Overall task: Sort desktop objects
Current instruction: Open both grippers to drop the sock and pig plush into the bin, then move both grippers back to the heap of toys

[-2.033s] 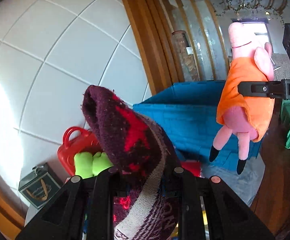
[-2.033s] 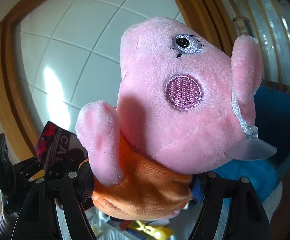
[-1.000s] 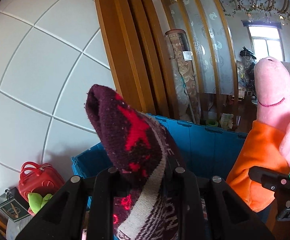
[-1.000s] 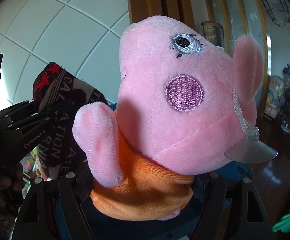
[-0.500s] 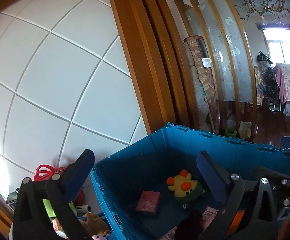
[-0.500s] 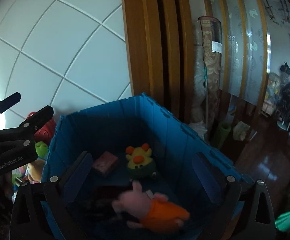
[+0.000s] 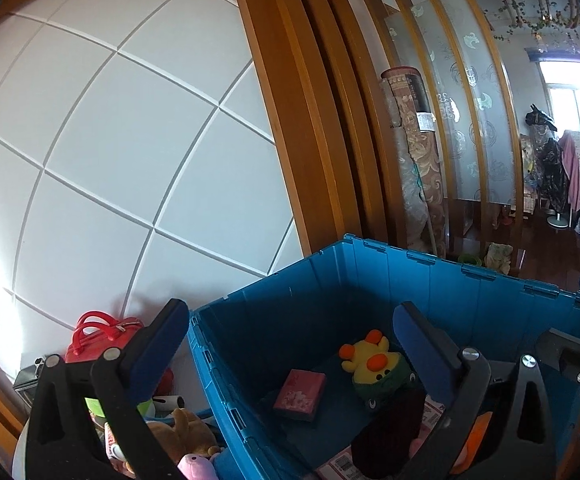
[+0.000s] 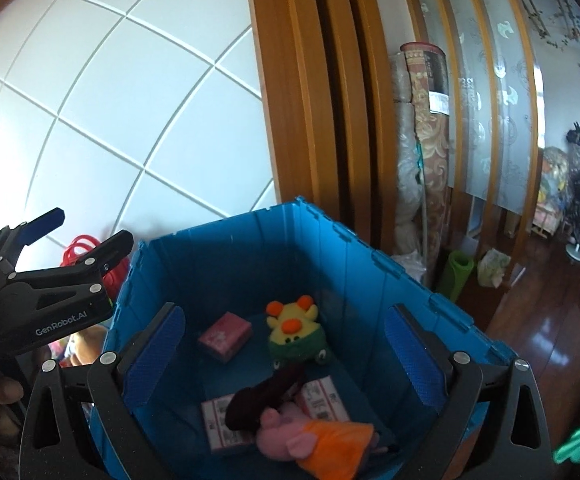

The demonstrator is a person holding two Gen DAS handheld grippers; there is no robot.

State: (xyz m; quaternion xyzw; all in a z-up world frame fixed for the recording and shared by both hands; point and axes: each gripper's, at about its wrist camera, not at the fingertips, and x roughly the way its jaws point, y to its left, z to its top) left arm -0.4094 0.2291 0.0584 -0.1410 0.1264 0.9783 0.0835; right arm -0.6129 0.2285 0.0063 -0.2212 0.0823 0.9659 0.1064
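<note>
Now both the left gripper [image 7: 290, 340] and right gripper [image 8: 284, 338] hang spread and empty; below their fingers, the pig plush [image 8: 313, 438] and dark sock [image 8: 264, 394] lie in the blue crate [image 8: 369, 264]; withdrawing carelessly could knock its rim

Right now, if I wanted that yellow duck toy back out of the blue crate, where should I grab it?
Probably from straight above, pinching the duck toy across its round yellow head. It lies on the crate floor, apart from the walls and the pink box.
</note>
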